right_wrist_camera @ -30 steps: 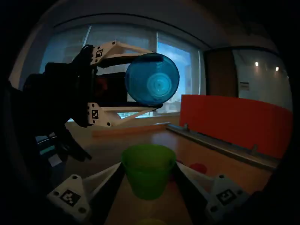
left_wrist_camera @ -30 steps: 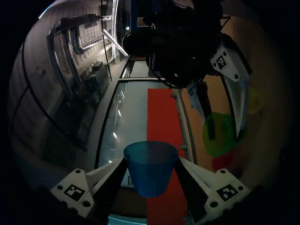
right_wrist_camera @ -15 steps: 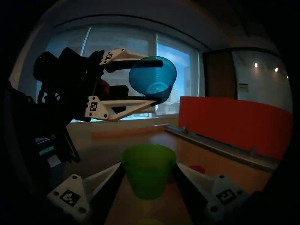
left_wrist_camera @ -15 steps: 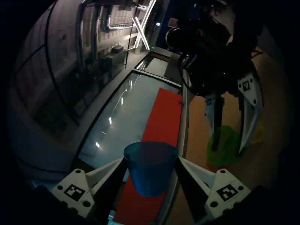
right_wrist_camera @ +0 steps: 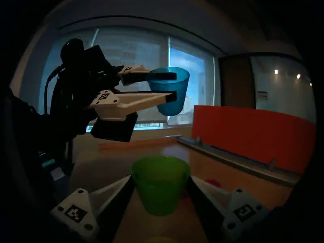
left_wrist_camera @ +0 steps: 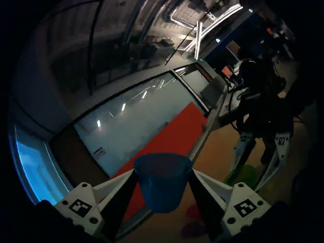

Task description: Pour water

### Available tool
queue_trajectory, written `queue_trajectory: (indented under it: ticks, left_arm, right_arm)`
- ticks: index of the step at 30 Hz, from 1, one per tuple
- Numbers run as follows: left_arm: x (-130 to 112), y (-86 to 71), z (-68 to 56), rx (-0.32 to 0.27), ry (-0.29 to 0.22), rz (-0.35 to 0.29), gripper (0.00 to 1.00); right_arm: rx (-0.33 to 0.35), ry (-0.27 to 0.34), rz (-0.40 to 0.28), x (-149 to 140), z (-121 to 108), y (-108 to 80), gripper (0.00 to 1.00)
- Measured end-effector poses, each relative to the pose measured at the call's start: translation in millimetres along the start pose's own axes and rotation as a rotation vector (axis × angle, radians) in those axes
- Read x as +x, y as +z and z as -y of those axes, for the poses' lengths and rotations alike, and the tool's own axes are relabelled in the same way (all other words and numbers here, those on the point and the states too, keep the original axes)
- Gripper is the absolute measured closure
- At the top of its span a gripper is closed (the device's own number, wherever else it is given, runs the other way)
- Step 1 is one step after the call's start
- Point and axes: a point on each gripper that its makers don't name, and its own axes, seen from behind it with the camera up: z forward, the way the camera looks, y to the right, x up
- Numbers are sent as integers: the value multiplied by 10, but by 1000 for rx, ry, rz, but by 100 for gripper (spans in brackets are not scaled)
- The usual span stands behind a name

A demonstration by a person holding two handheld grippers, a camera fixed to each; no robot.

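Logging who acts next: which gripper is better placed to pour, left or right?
Left, probably: the left gripper holds the blue cup raised higher than the green cup, which the right gripper holds upright, low near the table.

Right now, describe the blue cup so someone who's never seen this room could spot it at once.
Find the big window behind the wooden table. In front of it, held high, the left hand-held gripper pinches a translucent blue cup. Its neighbour, the green cup, sits lower, in the right hand-held gripper.
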Motion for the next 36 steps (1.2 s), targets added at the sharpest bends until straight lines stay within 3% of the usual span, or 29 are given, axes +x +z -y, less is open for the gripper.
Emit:
queue_trajectory:
  ticks: [10,18,24,29,36]
  left_arm:
    - [-88,2,108,-5,-331,1,15]
    - [-191,38,155,-17,-523,8,15]
    - [-249,49,212,-13,-569,10,15]
    - [-307,45,178,-22,-595,22,15]
    - [-433,25,178,-16,-604,39,15]
  right_arm:
    - [-5,1,-2,14,-20,-20,11]
    - [-12,6,-4,13,-52,-30,11]
    - [-16,9,-4,21,-67,-36,11]
    - [-19,12,-4,25,-82,-32,11]
    - [-28,13,1,34,-104,-29,11]
